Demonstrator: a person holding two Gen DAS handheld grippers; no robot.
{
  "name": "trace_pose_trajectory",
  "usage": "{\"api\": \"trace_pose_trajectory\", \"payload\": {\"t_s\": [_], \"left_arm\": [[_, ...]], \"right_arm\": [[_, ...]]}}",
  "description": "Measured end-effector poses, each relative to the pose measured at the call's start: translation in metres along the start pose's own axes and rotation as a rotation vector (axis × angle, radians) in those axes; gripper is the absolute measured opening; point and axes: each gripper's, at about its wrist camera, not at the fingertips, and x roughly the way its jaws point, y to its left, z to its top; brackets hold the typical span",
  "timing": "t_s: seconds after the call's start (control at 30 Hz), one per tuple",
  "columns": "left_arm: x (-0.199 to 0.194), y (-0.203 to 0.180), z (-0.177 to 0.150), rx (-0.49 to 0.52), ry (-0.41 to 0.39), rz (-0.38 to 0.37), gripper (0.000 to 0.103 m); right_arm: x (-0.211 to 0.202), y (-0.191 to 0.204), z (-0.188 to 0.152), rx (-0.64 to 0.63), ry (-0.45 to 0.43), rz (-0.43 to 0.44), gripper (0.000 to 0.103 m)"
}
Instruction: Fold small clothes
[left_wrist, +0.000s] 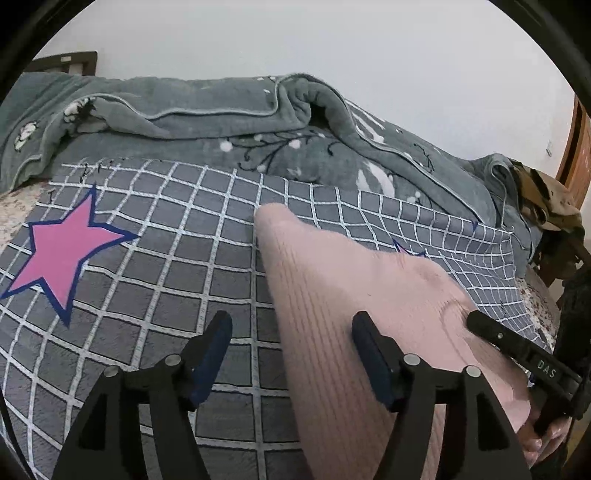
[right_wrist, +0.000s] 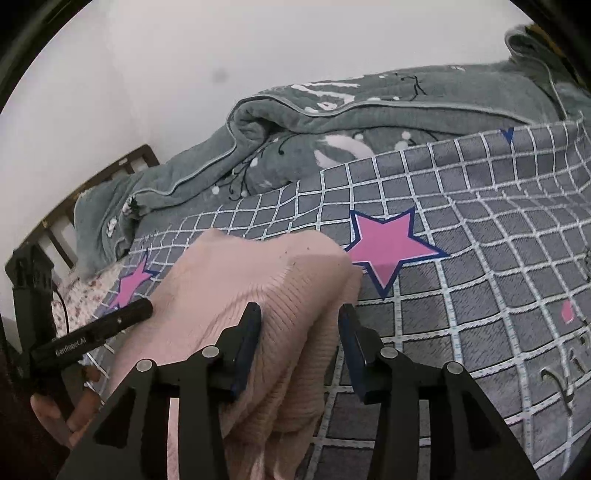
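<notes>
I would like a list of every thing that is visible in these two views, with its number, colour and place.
sweater: one, pale pink ribbed knit, lying on the bedsheet, between the two grippers.
bedsheet: one, grey with white grid and pink stars, covering the bed.
blanket: one, grey-green with white pattern, bunched along the far side by the wall.
bed frame: one, dark brown wood, at the bed's end.
clothes: a brownish heap, far right in the left view.
left gripper: black, jaws open, right finger over the sweater's edge.
right gripper: black, jaws open around a sweater fold.

The pink knit garment (right_wrist: 258, 295) runs off the lower edge, its full shape hidden.
</notes>
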Motion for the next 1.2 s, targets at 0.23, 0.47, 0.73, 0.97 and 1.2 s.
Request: {"api": "trace_pose_trajectory", "payload": {"t_s": [0.23, 0.47, 0.73, 0.97, 1.2], "left_arm": [[-0.001, -0.005, -0.001, 0.034, -0.020, 0.038, 0.068], [-0.004, -0.007, -0.002, 0.031, -0.034, 0.022, 0.068], [-0.016, 0.004, -0.002, 0.001, -0.093, 0.054, 0.068], [-0.014, 0.015, -0.004, -0.037, -0.074, 0.095, 0.068], [-0.019, 0.013, -0.015, 0.024, -0.074, 0.187, 0.068]], "right_arm": [[0.011, 0.006, -0.004, -0.007, 0.021, 0.027, 0.021], [-0.016, 0.015, -0.006, -0.092, -0.097, 0.007, 0.010], [-0.009, -0.006, -0.004, 0.002, -0.083, -0.016, 0.010], [-0.004, 0.004, -0.006, -0.064, -0.039, -0.097, 0.030], [-0.025, 0.019, -0.011, -0.155, -0.061, -0.173, 0.043]]}}
